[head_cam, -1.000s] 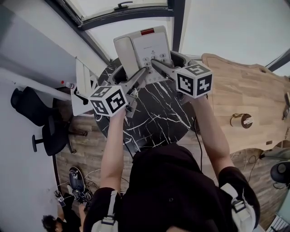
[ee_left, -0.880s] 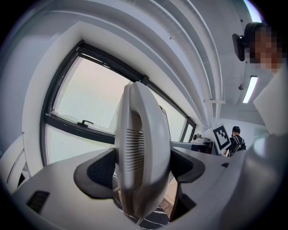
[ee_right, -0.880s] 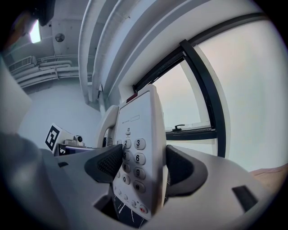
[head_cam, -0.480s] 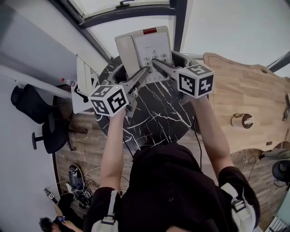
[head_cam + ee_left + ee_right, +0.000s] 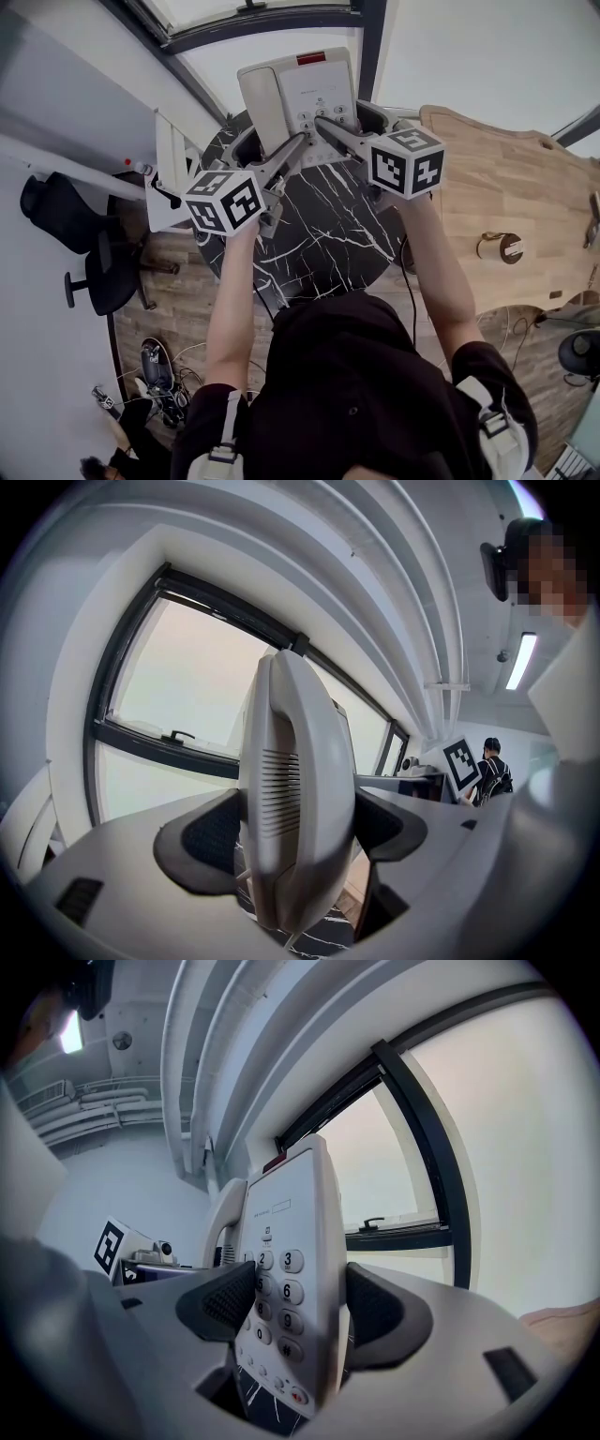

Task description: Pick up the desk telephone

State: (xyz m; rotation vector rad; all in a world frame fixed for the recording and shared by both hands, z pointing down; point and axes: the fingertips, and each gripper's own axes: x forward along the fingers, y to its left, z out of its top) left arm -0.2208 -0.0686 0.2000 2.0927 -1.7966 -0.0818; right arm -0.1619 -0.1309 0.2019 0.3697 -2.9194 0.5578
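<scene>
**Upward shift for the desk telephone [image 5: 298,94], gripped from both sides**

Since a second ago the desk telephone and both grippers have crept slightly up the head view. The left gripper [image 5: 295,832] has its fingers closed on the handset [image 5: 295,780], one pad pressed to each side of it. The right gripper [image 5: 291,1312] has its fingers clamped across the keypad edge, beside the 3, 6 and 9 keys. Between the two, the white phone sits over the far rim of the black marbled surface [image 5: 328,239], close to the window frame [image 5: 272,28].
</scene>
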